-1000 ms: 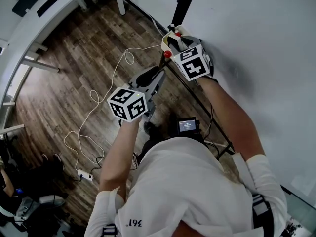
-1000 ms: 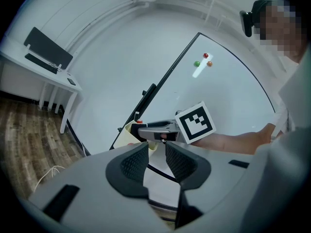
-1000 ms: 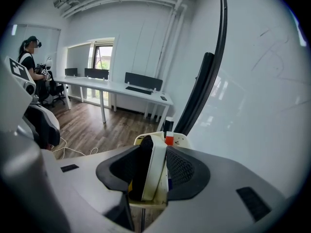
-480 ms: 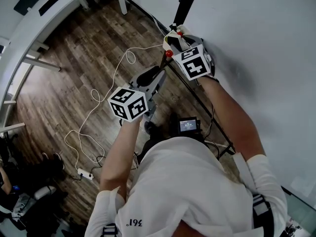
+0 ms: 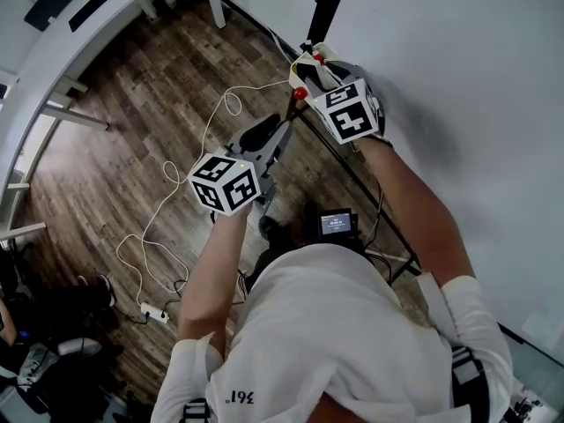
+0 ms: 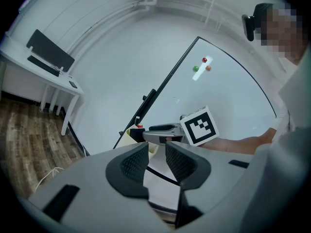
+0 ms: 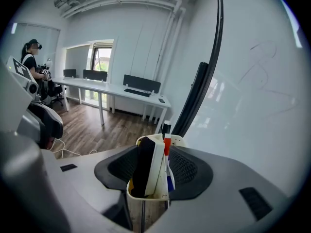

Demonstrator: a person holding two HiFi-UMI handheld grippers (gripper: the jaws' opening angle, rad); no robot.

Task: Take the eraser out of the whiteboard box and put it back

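Right tongs (image 7: 156,169), freshly open, astride eraser (image 7: 144,168)

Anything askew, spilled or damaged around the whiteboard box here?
Nothing spilled or broken. The black-and-white eraser leans in the cream plastic box, poking above its rim beside a red-capped marker; the right claw has just been opening, with the eraser between its jaws.
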